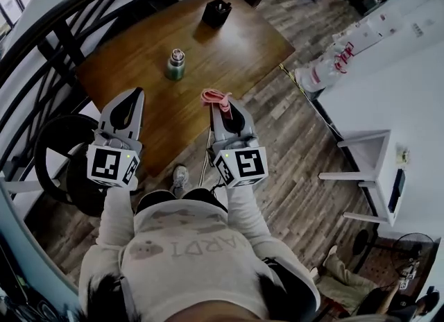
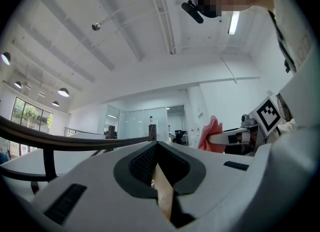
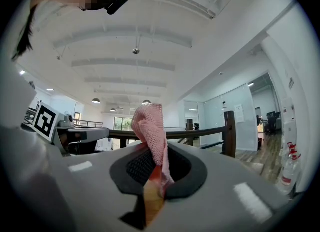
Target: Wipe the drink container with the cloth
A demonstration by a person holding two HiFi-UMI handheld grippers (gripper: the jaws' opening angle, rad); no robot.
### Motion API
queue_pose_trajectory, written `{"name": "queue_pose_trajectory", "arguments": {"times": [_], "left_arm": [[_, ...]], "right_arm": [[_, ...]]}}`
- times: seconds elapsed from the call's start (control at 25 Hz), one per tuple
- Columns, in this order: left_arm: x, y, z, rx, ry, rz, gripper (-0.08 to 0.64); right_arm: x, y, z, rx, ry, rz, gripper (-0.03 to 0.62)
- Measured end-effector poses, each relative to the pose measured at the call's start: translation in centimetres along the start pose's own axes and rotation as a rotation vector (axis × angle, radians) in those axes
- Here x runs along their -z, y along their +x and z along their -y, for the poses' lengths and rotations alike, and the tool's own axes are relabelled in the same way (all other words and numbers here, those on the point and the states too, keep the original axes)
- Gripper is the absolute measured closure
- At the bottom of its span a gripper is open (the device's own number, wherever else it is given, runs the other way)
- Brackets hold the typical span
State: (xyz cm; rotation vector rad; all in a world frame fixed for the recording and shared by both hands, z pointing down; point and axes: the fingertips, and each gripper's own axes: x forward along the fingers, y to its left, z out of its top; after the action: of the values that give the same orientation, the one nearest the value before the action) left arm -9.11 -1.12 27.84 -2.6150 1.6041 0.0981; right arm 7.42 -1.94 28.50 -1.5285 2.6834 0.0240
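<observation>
A green drink container (image 1: 175, 64) with a metal cap stands upright near the middle of the wooden table (image 1: 236, 57). Both grippers are held up in front of the person, short of the table's near edge and apart from the container. My right gripper (image 1: 220, 104) is shut on a pink cloth (image 1: 216, 97), which sticks up out of its jaws in the right gripper view as a folded strip (image 3: 150, 126). My left gripper (image 1: 137, 93) is shut with nothing in it (image 2: 156, 143). The left gripper view shows the cloth (image 2: 210, 133) to its right and no container.
A black holder (image 1: 216, 12) sits at the table's far edge. A dark curved railing (image 1: 62, 22) runs along the left. Clear water bottles (image 1: 326, 71) lie on the wood floor right of the table, beside a white counter (image 1: 388, 98) and a white stool (image 1: 364, 168).
</observation>
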Motion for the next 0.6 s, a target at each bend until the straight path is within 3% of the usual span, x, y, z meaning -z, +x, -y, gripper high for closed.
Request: {"name": "queue_pose_trajectory", "arguments": {"times": [0.24,0.6], "left_arm": [[0.6,4.3,-0.6,-0.046,-0.012,-0.011,0.555],[1.6,7.8,-0.9,-0.066,-0.011,-0.065,0.555]], "right_arm": [[0.5,3.4,3.5,-0.056,0.014,-0.01,0.554],[1.9,6.5,5.4,-0.115,0.044,-0.047,0.554]]}}
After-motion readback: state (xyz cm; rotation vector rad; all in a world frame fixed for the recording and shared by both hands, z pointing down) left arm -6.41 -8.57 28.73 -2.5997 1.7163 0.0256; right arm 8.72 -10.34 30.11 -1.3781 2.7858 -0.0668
